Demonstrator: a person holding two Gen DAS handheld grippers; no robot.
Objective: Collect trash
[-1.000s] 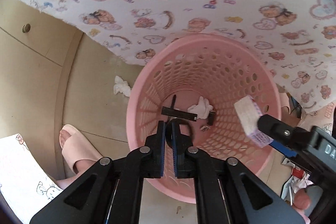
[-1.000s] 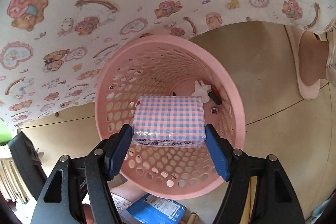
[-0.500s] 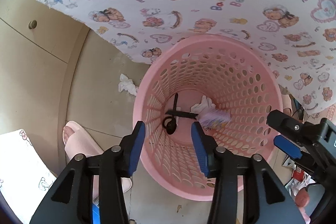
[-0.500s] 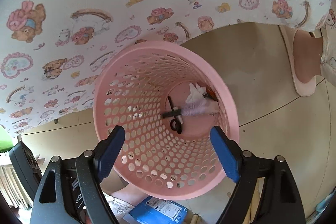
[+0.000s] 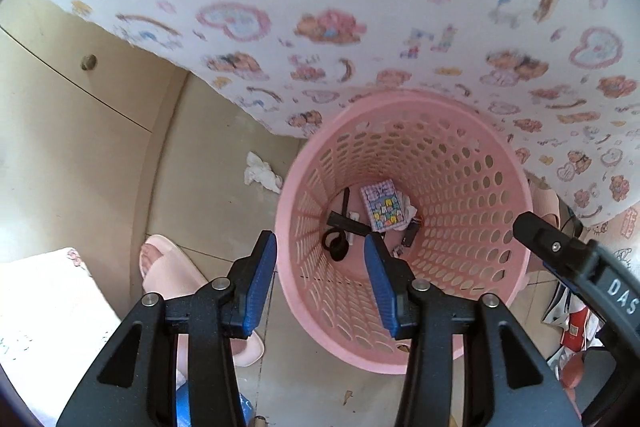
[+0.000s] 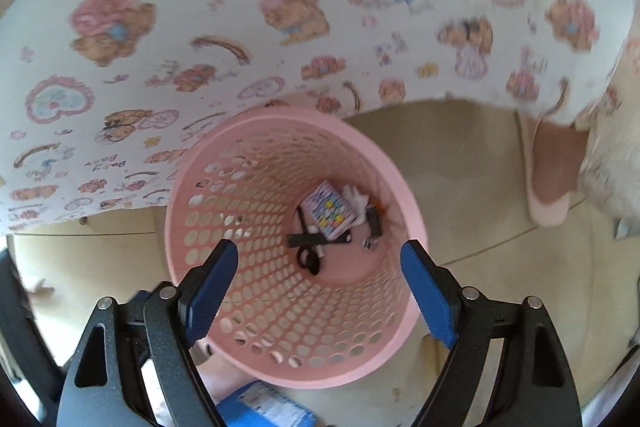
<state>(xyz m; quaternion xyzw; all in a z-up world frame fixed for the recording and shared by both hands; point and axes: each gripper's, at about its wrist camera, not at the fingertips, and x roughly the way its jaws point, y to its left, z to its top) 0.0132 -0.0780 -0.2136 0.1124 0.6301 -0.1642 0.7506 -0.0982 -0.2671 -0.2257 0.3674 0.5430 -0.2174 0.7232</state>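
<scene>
Dropped from the right hand-held gripper since a second ago, the checked packet now lies at the bottom of the pink basket, printed face up, with small coloured squares on it that are too small to read. Half a second ago it was a blur in mid-fall. Both grippers have spread since then: the left hand-held gripper, which was clenched a second ago, now stands released with its blue pads wide apart at 6 o'clock in its view, holding nothing. The right one is likewise released and empty, its pads framing the basket's near wall.

Inside the basket, the packet rests against a white crumpled tissue at its 3 o'clock, with a black strip and a black ring toward 7 o'clock. A second crumpled tissue lies on the floor at the basket's 9 o'clock, just outside the rim.

A bear-and-heart printed cloth hangs across the top of both views; "Baby" reads on it, blurred. On the right gripper's body, seen at 4 o'clock in the left view, white letters "DAS" show. A pink slipper sits at 8 o'clock.
</scene>
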